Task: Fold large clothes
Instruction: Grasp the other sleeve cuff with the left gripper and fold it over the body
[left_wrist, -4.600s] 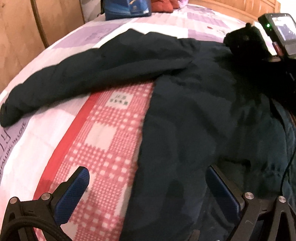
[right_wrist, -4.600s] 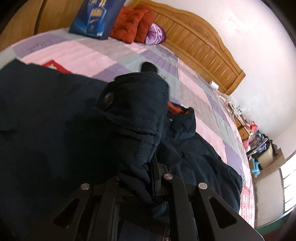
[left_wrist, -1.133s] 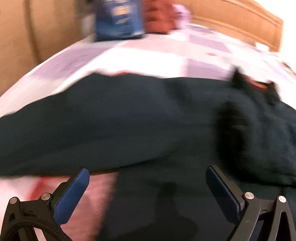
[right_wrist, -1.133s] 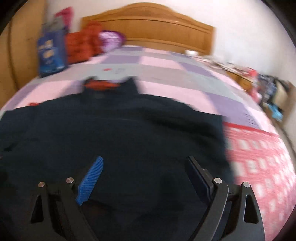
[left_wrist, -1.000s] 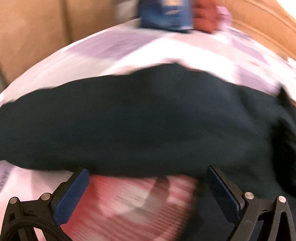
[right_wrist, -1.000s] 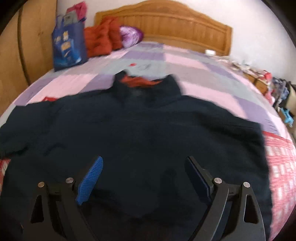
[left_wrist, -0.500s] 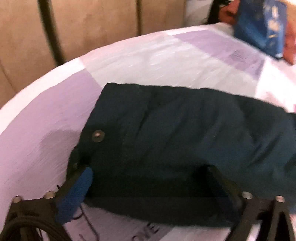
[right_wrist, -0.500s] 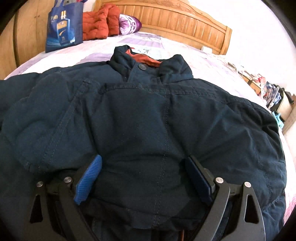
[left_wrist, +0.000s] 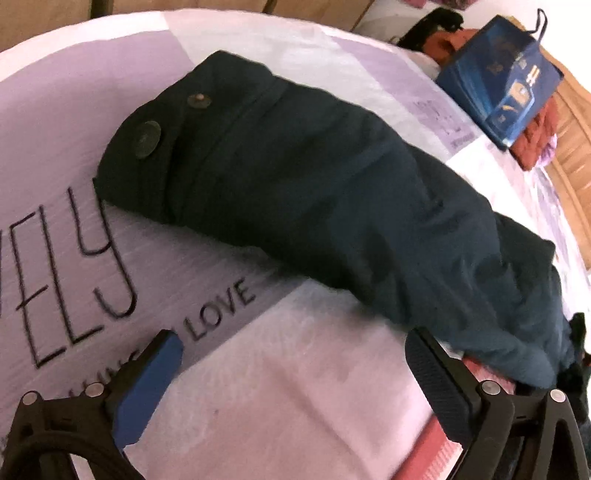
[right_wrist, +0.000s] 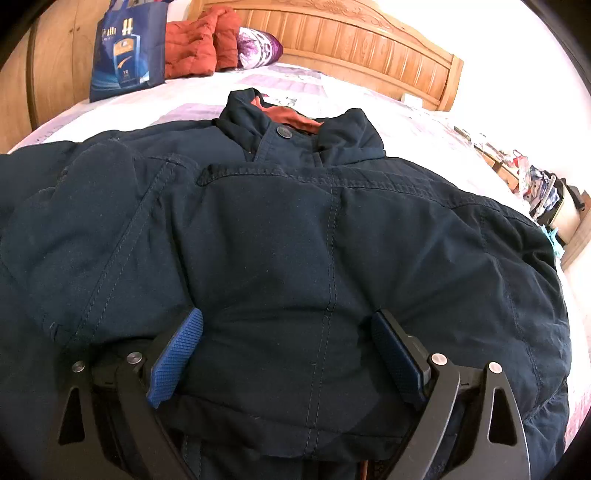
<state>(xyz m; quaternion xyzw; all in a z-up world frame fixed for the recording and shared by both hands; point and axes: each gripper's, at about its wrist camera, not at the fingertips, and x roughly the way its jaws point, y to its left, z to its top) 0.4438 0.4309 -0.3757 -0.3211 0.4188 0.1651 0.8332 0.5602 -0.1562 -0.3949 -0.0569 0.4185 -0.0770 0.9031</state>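
A dark navy jacket (right_wrist: 295, 240) lies flat on the bed, collar with orange lining (right_wrist: 291, 114) toward the headboard. Its right sleeve is folded across the front. My right gripper (right_wrist: 288, 354) is open, its blue pads resting on the jacket's lower front with fabric between them. In the left wrist view the jacket's other sleeve (left_wrist: 314, 184) stretches out sideways over the bedsheet, cuff with buttons (left_wrist: 147, 136) at the left. My left gripper (left_wrist: 291, 365) is open and empty, just short of the sleeve, over the sheet.
The bedsheet (left_wrist: 258, 387) is lilac and white with black lettering. A blue gift bag (right_wrist: 127, 48), orange folded clothes (right_wrist: 199, 40) and a purple item stand by the wooden headboard (right_wrist: 369, 40). A wooden wardrobe is at the left. Clutter sits on the floor at right (right_wrist: 546, 195).
My left gripper has backed off slightly from the sleeve cuff, which now lies farther ahead. My right gripper has stayed low on the jacket front. Earlier it let go of the folded right sleeve.
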